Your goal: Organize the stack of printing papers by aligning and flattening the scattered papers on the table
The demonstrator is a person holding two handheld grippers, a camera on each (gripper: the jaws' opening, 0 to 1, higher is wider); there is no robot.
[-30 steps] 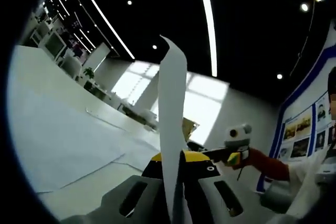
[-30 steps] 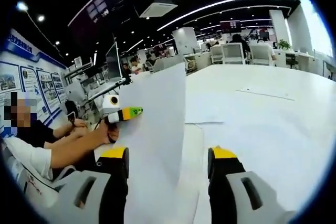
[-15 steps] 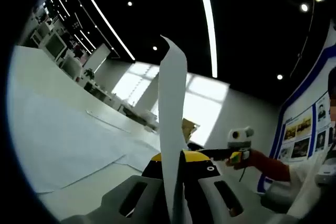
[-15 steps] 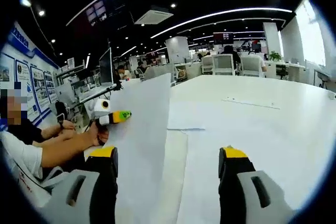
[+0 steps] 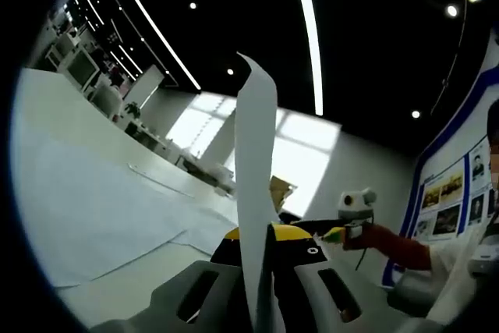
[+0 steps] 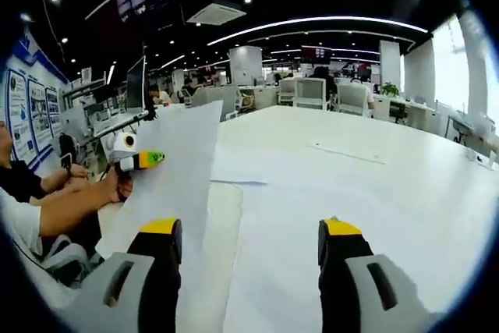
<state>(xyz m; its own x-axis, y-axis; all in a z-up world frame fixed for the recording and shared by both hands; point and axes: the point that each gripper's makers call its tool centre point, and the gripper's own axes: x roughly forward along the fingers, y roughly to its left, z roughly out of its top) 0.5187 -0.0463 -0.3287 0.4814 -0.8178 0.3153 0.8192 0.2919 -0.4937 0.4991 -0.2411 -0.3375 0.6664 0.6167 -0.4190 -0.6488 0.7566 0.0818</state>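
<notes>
White table (image 6: 374,185), left tool (image 5: 261,243) pinching upright paper (image 5: 256,161); no legible writing

No text, label, brand or number can be read in either view. The blue-and-white wall board (image 5: 460,185) in the left gripper view carries small photo panels, and the same board (image 6: 19,111) at the left edge of the right gripper view carries panels with marks, all too small and blurred to make out. The dark hanging screen (image 6: 144,1) near the ceiling shows bright patches, none legible.
</notes>
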